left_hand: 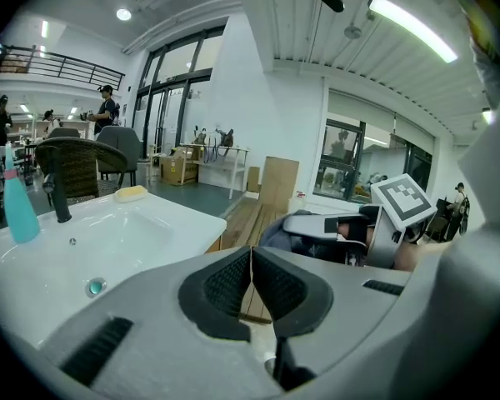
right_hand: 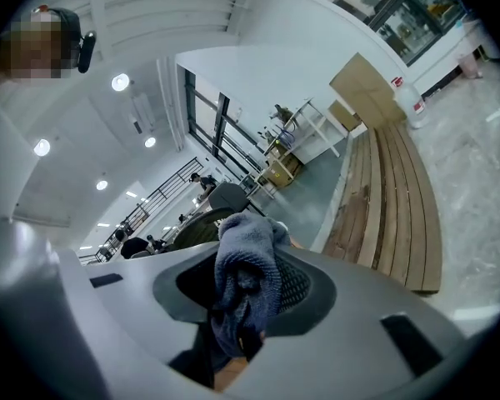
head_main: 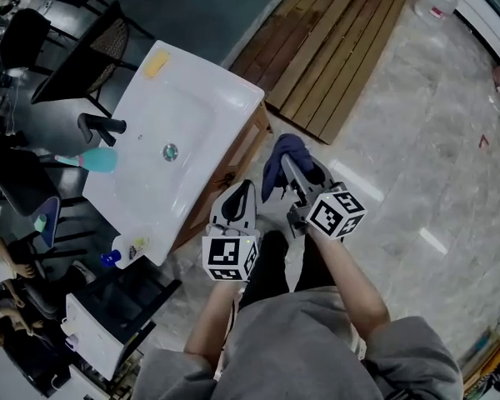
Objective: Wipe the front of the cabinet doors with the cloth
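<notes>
head view: sink (head_main: pixel 192 111) covers most of the cabinet (head_main: pixel 235 162); right gripper (right_hand: pixel 250 288) clamps cloth (head_main: pixel 283 150), left gripper's (left_hand: pixel 251 267) jaws touch.

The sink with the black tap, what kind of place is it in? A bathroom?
Probably not a bathroom, more a big open hall or workspace. The sink stands free beside chairs, tall windows line one wall, and people stand about further off.
</notes>
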Demonstrator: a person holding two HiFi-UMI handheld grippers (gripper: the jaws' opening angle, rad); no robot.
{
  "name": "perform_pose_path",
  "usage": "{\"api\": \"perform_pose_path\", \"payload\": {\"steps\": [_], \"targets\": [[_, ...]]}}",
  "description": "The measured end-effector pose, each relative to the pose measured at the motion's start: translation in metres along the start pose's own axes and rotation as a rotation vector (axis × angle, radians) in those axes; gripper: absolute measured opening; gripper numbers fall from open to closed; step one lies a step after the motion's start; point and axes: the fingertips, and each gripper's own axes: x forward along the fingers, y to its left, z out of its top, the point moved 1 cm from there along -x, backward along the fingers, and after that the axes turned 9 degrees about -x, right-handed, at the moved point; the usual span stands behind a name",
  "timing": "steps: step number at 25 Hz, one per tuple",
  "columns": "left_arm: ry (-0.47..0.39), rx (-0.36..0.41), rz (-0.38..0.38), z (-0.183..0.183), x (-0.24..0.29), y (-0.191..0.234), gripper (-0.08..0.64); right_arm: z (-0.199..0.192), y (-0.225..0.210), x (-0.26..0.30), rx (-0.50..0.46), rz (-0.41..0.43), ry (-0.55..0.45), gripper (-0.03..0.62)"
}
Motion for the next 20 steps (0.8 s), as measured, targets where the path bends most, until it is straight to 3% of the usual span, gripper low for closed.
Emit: {"api": "perform_pose_path", "payload": {"steps": [11,20], "targets": [[0.018,-0.024,0.077,-0.011,0.046,0.013,0.015,-0.004,-0.048,0.033,0.041,0.040,0.028,0.124],[0.027,-0.005,0.091,-0.021,0.068,0.018,0.015,-0.019,-0.068,0.051,0.076,0.059,0.035,0.124]]}}
